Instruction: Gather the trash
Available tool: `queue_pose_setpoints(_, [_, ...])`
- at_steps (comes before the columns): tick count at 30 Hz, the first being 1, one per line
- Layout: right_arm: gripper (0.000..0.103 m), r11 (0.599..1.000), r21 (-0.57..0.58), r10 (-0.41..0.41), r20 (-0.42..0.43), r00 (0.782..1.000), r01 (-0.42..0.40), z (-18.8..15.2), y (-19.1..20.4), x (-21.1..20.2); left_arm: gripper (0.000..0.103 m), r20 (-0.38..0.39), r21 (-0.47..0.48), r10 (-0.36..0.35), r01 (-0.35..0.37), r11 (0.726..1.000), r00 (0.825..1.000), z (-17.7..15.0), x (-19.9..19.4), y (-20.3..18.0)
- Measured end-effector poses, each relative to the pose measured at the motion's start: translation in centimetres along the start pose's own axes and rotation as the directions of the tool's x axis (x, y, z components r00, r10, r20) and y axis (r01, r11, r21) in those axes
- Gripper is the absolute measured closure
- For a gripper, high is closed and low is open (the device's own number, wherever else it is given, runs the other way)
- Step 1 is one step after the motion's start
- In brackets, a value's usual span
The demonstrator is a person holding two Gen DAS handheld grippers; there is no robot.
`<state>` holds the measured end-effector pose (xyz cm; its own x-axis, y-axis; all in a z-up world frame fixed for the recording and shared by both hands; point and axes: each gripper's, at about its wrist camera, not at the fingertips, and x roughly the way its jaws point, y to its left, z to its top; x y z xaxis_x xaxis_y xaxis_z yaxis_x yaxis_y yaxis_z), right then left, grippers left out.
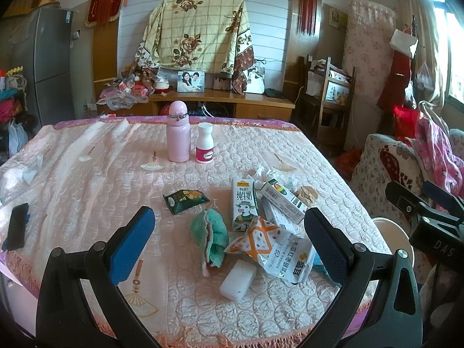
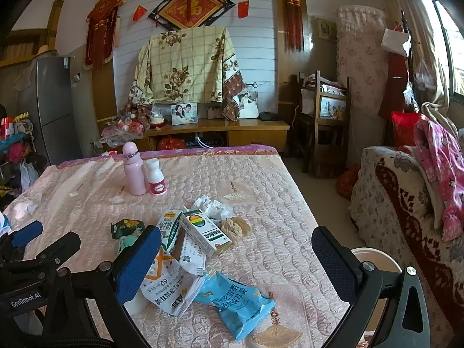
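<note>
We hold both tongs, left (image 1: pixel 229 249) and right (image 2: pixel 236 264), spread wide and empty above the quilted pink counter (image 1: pixel 87 174). Crinkled trash lies around the upright milk carton (image 1: pixel 244 204); only the right view shows the glossy blue wrapper (image 2: pixel 235 301).

The character 福 is displayed in gold on the red diamond wall hanging (image 2: pixel 192 8). 有机 and 纯牛奶 are printed on the white milk carton (image 1: pixel 244 207). On the white-and-orange snack packet (image 1: pixel 272 245), 木瓜红枣银耳, 盈耳 and the number 60 can be read, inverted in the right wrist view. White characters including 雪梨 and 银耳羹 are carried on the blue snack packet (image 2: pixel 235 301). "GenRobot.AI" is marked on the left gripper (image 2: pixel 23 301) body, and "DAS" is embossed on the right gripper (image 1: pixel 435 243) body. The pink label of the white pill bottle (image 1: pixel 205 142) is too small to be read.
</note>
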<state>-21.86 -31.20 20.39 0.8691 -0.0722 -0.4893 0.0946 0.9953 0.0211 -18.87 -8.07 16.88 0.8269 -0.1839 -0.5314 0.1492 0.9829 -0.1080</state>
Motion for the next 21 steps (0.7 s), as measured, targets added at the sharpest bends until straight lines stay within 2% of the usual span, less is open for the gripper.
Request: queue_pose_setpoints(21, [0.0,1.0,-0.002,0.0,-0.003,1.0,0.0,-0.09,0.23,0.16,0.001,-0.002,-0.004,0.002,-0.002,1.0,1.0,0.19,-0.04,0.03])
